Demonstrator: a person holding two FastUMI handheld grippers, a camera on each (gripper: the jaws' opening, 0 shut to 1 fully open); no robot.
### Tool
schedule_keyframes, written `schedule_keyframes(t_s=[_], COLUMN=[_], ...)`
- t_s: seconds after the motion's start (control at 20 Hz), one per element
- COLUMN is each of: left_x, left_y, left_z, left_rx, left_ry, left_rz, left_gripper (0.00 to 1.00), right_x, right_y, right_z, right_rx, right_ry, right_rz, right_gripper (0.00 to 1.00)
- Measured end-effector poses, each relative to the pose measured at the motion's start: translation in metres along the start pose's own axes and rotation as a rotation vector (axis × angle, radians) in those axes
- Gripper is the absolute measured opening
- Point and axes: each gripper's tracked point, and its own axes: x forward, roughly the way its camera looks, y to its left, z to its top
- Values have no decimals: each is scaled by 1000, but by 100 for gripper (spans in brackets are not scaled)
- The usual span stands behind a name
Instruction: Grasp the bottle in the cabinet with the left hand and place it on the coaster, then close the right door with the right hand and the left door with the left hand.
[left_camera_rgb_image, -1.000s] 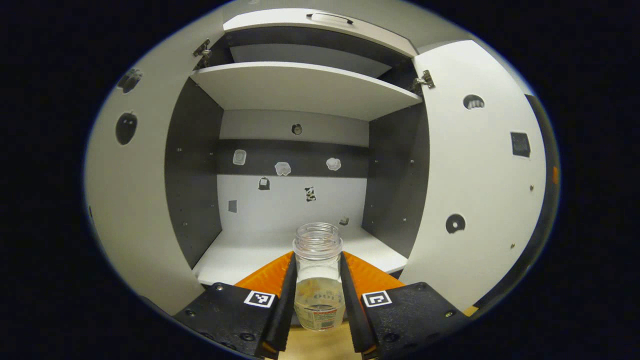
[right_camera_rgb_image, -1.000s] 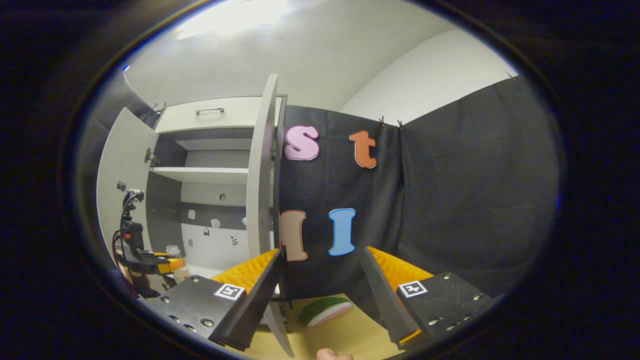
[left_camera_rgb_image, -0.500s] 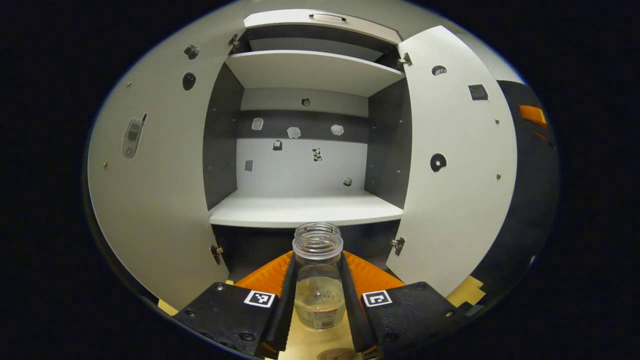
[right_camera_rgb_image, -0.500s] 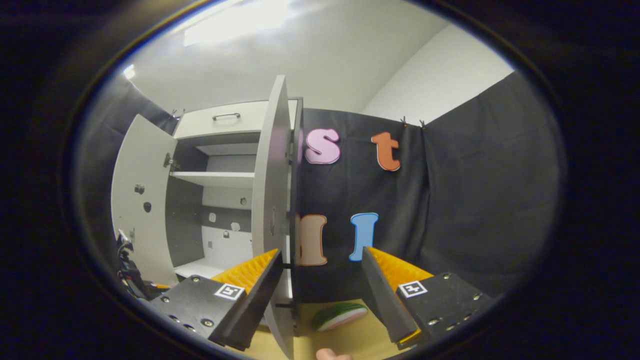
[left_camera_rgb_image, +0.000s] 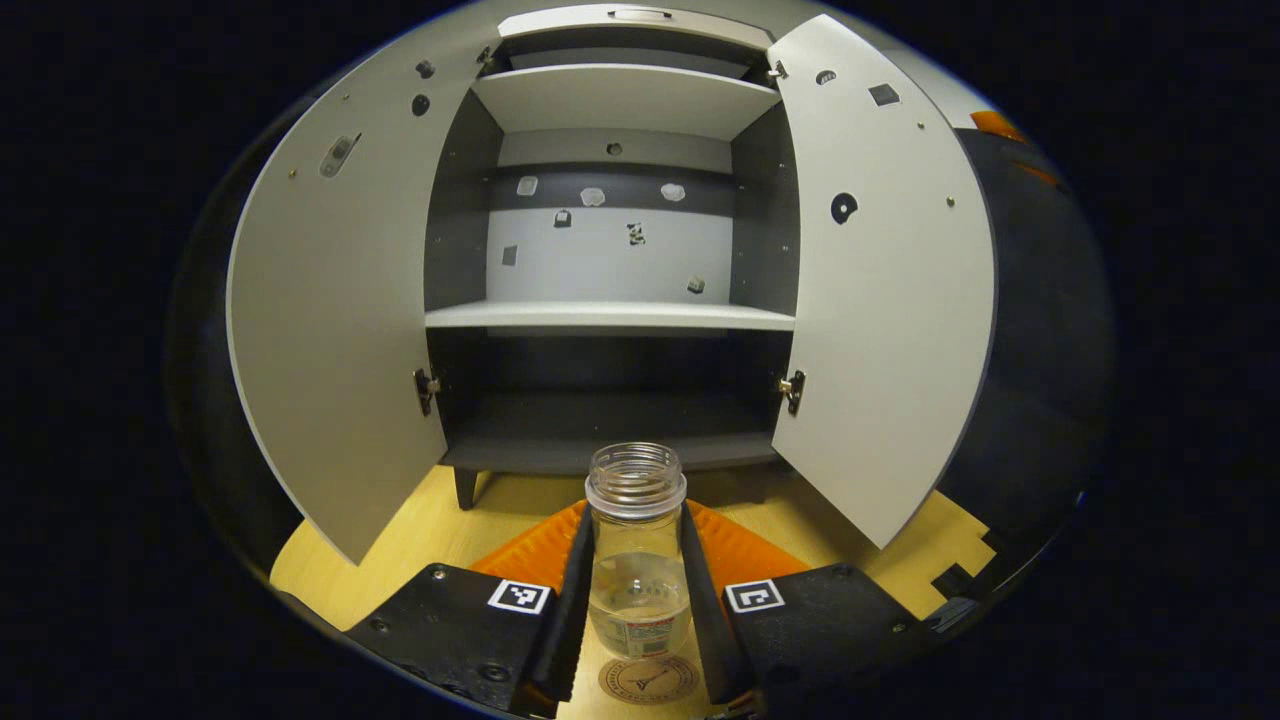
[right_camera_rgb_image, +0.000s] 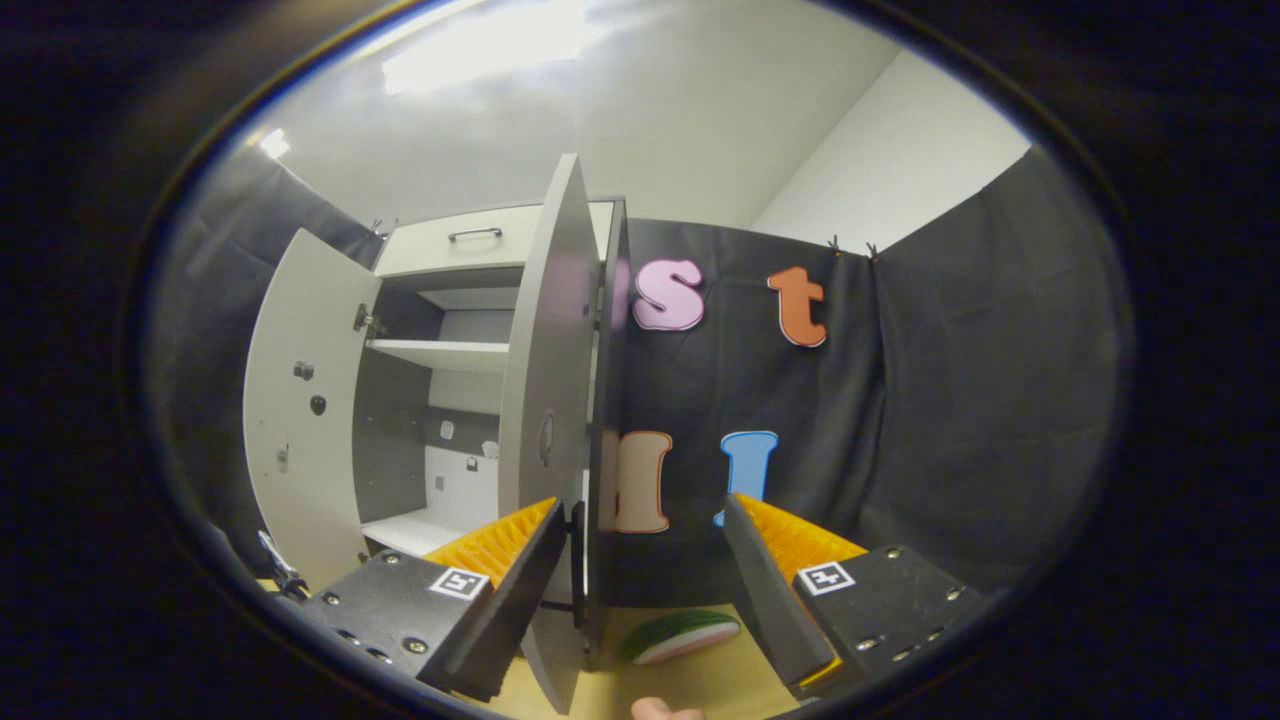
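Left claw grips bottle above coaster; doors wide.

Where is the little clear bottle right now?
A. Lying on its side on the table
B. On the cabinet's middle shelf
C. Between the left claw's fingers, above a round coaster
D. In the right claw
C: the bottle stands upright between the left claw fingers, out of the cabinet, with the coaster just below it.
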Motion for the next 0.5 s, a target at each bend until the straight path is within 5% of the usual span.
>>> schedule_keyframes(t_s=[0.5], left_x=[10], left_y=[11], left_z=[-78], left_rx=[-73], left_ry=[111], left_rz=[44], left_gripper=[50], right_x=[-3], right_y=[-8], right_z=[1], right_rx=[-70], right_ry=[1], right_rz=[-11], right_gripper=[96])
